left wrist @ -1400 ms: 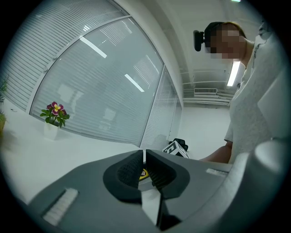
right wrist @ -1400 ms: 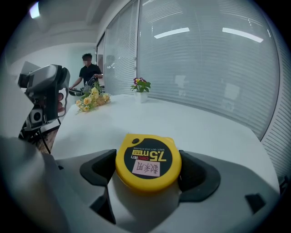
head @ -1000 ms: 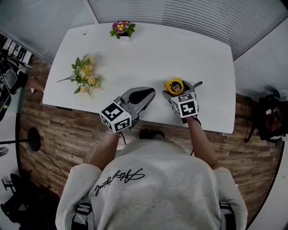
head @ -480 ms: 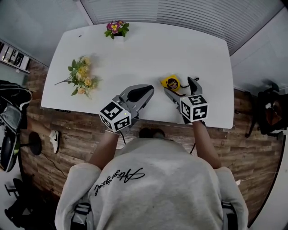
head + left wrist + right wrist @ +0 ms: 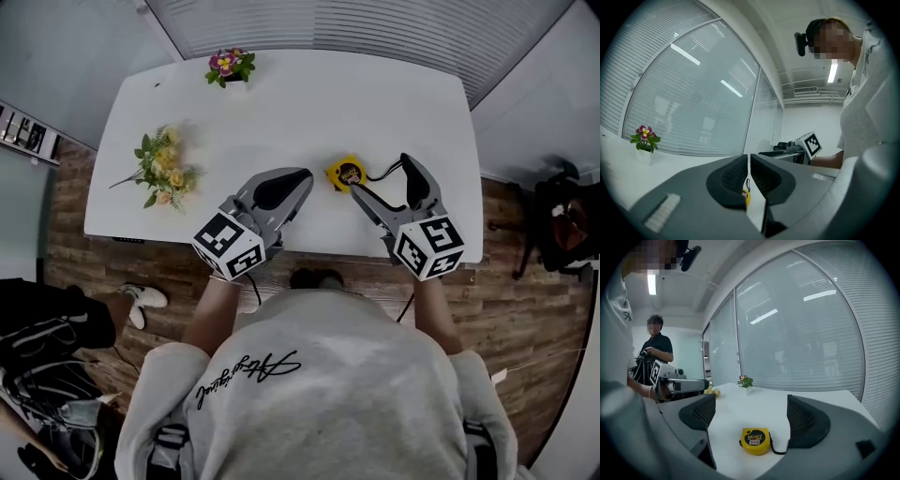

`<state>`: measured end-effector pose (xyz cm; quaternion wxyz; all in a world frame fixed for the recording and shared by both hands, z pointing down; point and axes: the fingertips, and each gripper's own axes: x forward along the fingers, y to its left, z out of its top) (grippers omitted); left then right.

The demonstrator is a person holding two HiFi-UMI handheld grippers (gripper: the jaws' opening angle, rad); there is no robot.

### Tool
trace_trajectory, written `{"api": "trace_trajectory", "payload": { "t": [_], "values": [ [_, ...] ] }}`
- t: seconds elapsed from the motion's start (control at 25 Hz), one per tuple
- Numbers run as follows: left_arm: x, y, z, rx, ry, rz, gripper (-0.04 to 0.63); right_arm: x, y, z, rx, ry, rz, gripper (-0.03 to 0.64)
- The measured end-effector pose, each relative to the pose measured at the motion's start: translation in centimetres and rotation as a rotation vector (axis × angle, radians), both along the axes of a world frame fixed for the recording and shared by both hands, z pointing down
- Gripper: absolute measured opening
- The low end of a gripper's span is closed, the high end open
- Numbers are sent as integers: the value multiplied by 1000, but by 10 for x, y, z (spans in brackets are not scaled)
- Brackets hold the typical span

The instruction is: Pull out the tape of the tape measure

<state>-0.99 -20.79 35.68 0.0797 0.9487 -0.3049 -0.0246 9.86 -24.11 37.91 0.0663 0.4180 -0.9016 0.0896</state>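
The yellow tape measure (image 5: 343,173) lies flat on the white table (image 5: 309,103), its black wrist strap (image 5: 776,448) trailing to the right. My right gripper (image 5: 384,178) hangs above and just behind it, open. Its jaws have just spread wide and eased in slightly; nothing is between the pads. In the right gripper view the tape measure (image 5: 755,440) sits on the table below the gap of my right gripper (image 5: 752,416), untouched. My left gripper (image 5: 298,178) hovers level to the left of the tape measure, shut and empty. In its own view the left gripper (image 5: 748,176) shows only a thin slit.
A bunch of yellow flowers (image 5: 164,169) lies at the table's left. A small pot of pink flowers (image 5: 225,64) stands at the far edge. Blinds cover the windows behind. A second person (image 5: 654,352) stands off to the left. Bags lie on the floor (image 5: 56,328).
My right gripper has lifted up and back off the tape measure, which stays on the table. The left gripper has risen a little, still shut.
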Motion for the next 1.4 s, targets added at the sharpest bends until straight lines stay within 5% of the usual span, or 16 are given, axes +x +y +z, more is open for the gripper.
{"api": "trace_trajectory", "payload": {
  "t": [0.4,0.72,0.96,1.4],
  "values": [
    [1,-1,-29,56,-28,6,15,-2,14,-55,115,-110,-50,292],
    [2,-4,-36,72,-16,-3,9,-12,22,-65,148,-102,-98,119],
    [3,-6,-39,74,-11,-4,8,-11,19,-68,146,-139,-99,39],
    [6,-4,-45,75,-7,-13,-3,-4,18,-73,181,-139,-75,0]
  ]
}}
